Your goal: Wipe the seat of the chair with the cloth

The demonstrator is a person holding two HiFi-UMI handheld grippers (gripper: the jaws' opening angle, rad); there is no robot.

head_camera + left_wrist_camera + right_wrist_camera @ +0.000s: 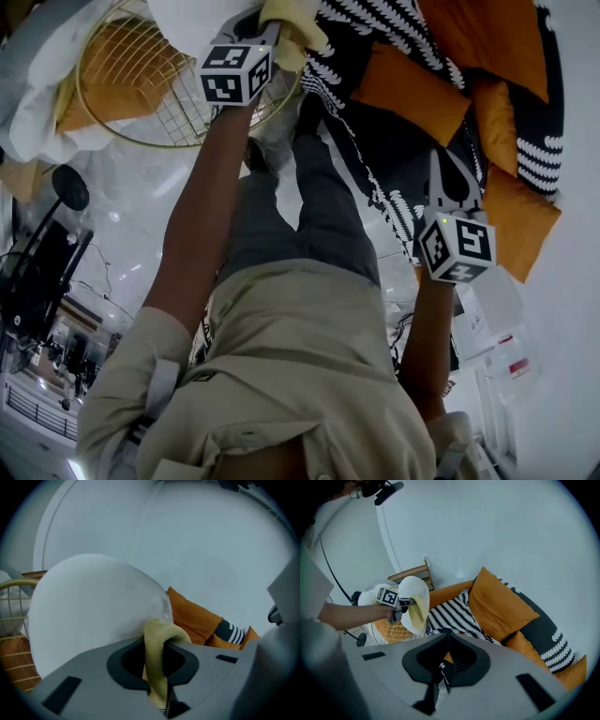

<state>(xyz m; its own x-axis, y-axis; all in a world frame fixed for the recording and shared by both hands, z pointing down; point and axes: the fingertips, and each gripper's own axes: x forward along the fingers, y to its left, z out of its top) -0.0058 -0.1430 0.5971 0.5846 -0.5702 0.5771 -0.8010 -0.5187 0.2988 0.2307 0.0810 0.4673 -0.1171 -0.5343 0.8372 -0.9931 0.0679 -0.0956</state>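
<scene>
Pinches the yellow cloth (157, 644) tight in the left gripper (267, 37), with a thick fold bulging out past the jaws. Presses that fold against the white chair seat (89, 611), at the rounded edge of the shell on the side toward the sofa (445, 592). Shows a gold wire frame (178, 127) just beside the shell, with an orange cushion (122, 70) inside it. Holds the right gripper (450, 178) well apart from the chair, out over the sofa's striped cushion (452, 613) and near an orange pillow (501, 604). Has that claw's jaws pressed together, with nothing caught between them.
</scene>
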